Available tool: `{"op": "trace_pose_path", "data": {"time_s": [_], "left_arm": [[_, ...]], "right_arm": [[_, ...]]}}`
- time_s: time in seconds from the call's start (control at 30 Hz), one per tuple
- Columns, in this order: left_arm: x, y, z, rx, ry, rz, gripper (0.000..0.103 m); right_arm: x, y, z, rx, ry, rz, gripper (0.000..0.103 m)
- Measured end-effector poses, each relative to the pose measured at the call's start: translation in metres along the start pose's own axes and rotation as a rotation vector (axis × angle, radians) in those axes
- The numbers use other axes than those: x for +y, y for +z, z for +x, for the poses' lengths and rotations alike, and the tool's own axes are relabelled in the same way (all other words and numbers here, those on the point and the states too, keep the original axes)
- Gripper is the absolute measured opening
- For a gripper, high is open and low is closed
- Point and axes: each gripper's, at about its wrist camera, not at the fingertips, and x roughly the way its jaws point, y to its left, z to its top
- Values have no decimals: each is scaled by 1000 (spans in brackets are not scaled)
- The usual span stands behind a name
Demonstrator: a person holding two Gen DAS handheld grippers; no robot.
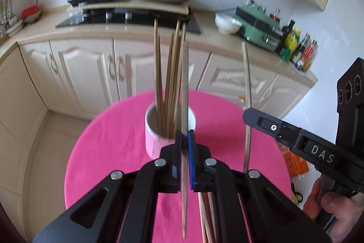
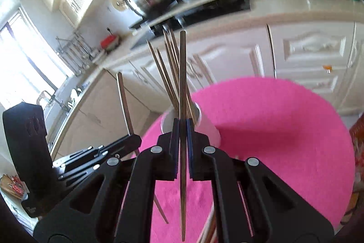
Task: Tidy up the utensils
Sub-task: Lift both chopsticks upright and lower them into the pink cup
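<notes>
I have one chopstick point(image 1: 184, 106) pinched upright in the left gripper point(image 1: 185, 142) and another, the right chopstick point(image 2: 182, 129), in the right gripper point(image 2: 182, 129), both jaws pressed tight on the wood. The cup point(image 1: 157, 140) near the table's point(image 1: 102, 152) far edge already holds several chopsticks. A few loose sticks point(image 1: 206, 215) lie at the near edge, so I judge we're past halfway.
</notes>
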Motion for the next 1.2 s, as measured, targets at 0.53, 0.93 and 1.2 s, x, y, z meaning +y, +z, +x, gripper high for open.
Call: {"op": "trace_pose_path", "data": {"time_s": [0.53,0.93,1.2], "left_arm": [[25,66,-14,-374,40,-134,5],[29,78,7,-435,98,-161,5],[31,77,11,-445,90,-167,5]], "right_arm": [[24,56,16,-304,23,-67,7],[16,66,52,-357,-5,-76,7],[13,56,66,-319,-44,-120,7]]}}
